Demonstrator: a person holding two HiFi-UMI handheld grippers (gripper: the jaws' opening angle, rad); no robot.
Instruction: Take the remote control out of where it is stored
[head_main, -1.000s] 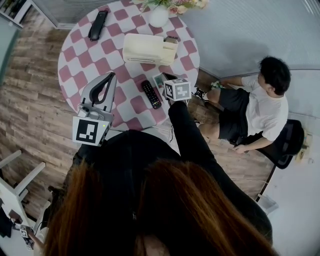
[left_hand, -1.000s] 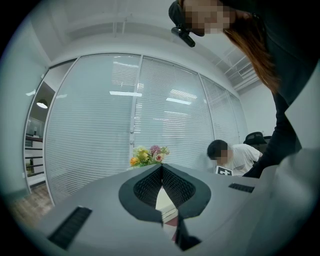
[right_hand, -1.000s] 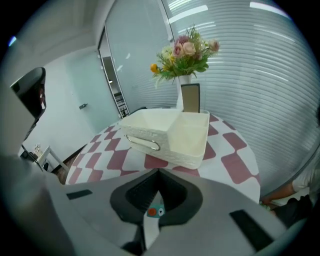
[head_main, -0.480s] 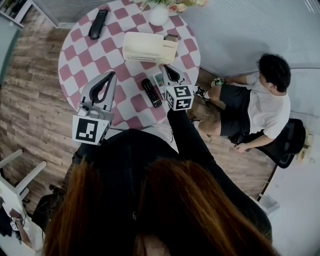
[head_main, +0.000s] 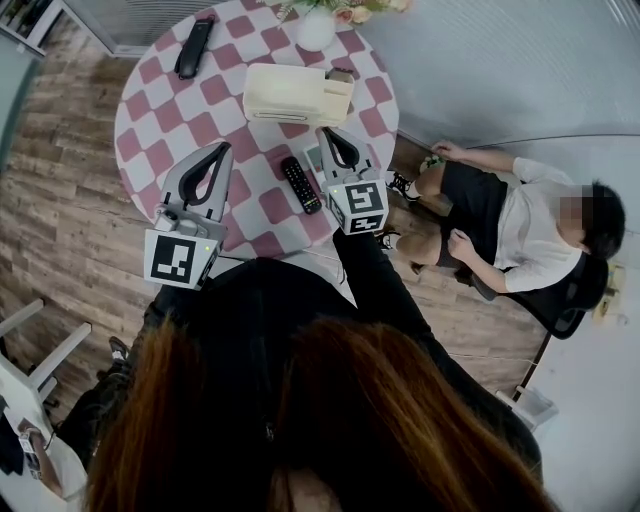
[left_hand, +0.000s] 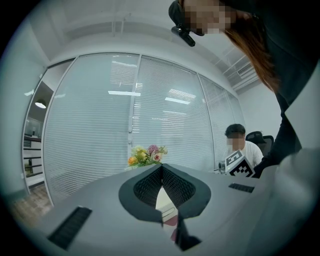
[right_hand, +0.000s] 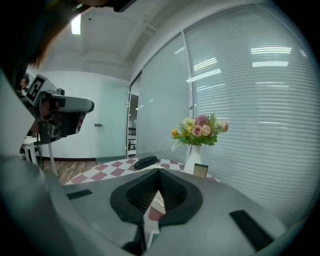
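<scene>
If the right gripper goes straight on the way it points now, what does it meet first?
Probably the cream box: the shut right gripper tilts slightly down toward its right end. Height is hard to judge, so it might pass over it toward the white vase.

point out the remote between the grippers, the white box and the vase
remote (head_main: 302, 187), head view, middle of its body
white box (head_main: 290, 95), head view, its top face
vase (head_main: 316, 31), head view, its white belly

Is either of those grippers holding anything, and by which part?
Nothing is held. The left gripper and the right gripper are both shut and empty; the remote control lies free on the table.
</scene>
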